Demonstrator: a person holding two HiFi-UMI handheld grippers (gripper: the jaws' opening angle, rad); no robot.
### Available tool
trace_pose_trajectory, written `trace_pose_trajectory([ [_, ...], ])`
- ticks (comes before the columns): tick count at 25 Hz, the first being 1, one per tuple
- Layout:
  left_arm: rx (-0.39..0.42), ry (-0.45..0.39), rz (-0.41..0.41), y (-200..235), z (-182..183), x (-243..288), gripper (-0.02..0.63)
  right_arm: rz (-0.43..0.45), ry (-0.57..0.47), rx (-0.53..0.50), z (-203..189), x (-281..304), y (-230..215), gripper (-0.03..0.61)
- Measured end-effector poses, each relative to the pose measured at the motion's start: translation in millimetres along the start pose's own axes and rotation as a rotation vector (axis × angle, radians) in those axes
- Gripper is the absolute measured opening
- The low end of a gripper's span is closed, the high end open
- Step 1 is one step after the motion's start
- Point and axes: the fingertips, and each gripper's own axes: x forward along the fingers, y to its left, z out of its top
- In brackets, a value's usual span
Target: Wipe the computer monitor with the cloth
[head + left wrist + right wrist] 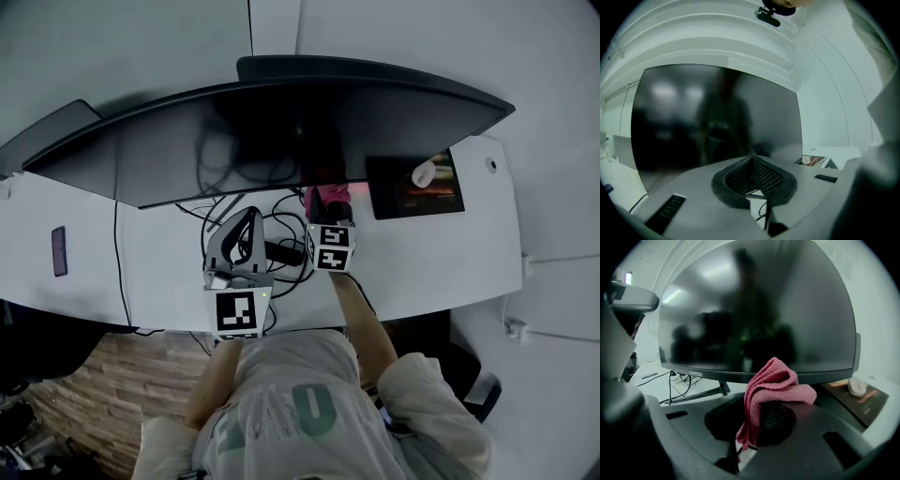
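Pink cloth (776,380) tight in right hand-held gripper (764,420); left hand-held gripper (751,161) closed, empty

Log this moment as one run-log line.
right gripper: shut on pink cloth | left gripper: shut, empty | monitor: dark, cloth near lower edge, contact unclear

Office: white desk (431,253), curved monitor (281,131)

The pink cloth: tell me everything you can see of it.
The cloth is pink, a soft ribbed fabric like microfibre, folded and bunched. The right gripper is shut on it: a fold stands up above the gripper and a tail hangs down. It sits before the lower edge of the dark monitor; whether it touches the screen cannot be told.
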Motion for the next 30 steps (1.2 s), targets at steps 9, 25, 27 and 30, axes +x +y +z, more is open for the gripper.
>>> trace_pose_trajectory([
  [9,-0.036,0.001,0.087,41,-9,-23,0.014,0.032,0.011,-0.019,1,5,44,0.044],
  [25,-0.054,0.028,0.190,111,-29,-69,0.014,0.182,0.021,-0.094,2,20,162,0.044],
  [27,-0.057,0.034,0.204,121,-34,-76,0.014,0.198,0.022,-0.105,3,21,176,0.044],
  [30,-0.064,0.046,0.230,138,-41,-85,0.014,0.225,0.025,-0.124,4,24,198,0.044],
])
